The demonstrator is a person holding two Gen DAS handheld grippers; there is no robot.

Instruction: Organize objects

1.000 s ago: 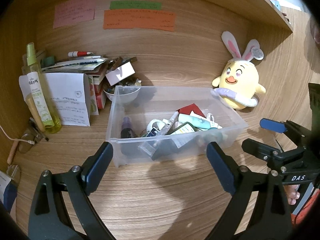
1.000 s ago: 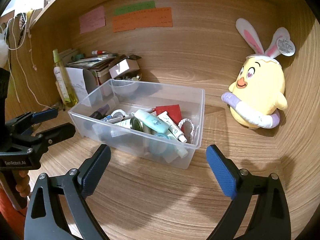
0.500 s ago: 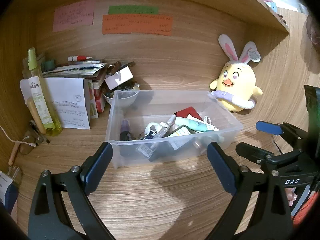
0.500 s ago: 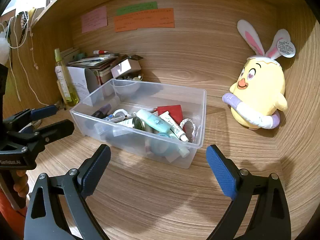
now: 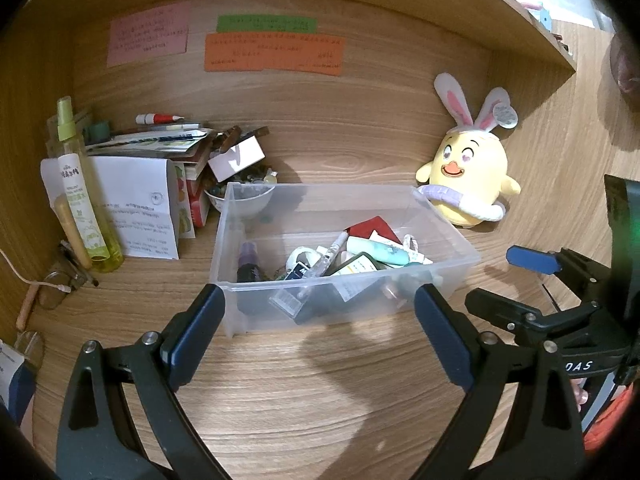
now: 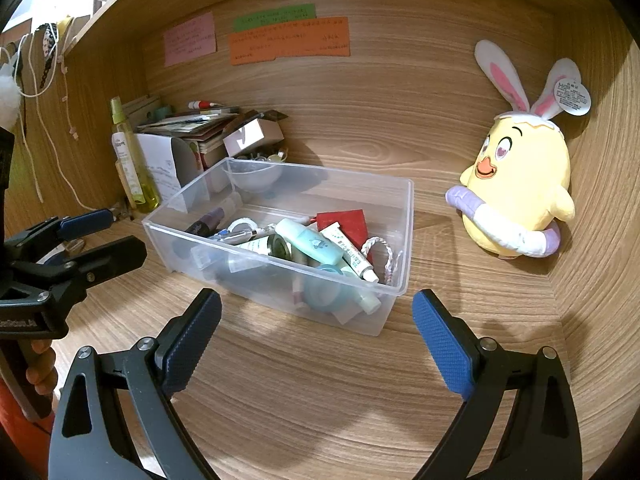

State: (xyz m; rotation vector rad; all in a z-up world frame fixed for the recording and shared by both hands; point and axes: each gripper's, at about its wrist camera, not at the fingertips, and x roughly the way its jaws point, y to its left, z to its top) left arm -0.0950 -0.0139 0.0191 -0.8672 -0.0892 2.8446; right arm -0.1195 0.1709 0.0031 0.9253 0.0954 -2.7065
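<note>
1. Both grippers hang over the desk (image 6: pixel 320 380) with jaws spread wide and nothing in them: left gripper (image 5: pixel 316 332) faces the bin's near wall, right gripper (image 6: pixel 316 336) faces its near right corner.
2. The bin (image 6: pixel 394 300) sits mid-desk, stuffed with loose bits: a teal bottle (image 6: pixel 310 242), a tube (image 6: pixel 352 256), a pen (image 5: pixel 330 252), a red card (image 6: pixel 348 224).
3. Plush chick (image 6: pixel 516 196) leans in the back right corner, well apart from the bin.
4. Risk, probably: that pile is tangled, so pinching one item could drag its neighbours out too.
5. The clear wall is thin and slick, so a gripper bumping it would likely shove the whole bin toward the bowl (image 5: pixel 244 200) and paper stack (image 5: pixel 160 144) behind it.
6. The spray bottle (image 5: pixel 80 192) at left looks tippy if clipped.
</note>
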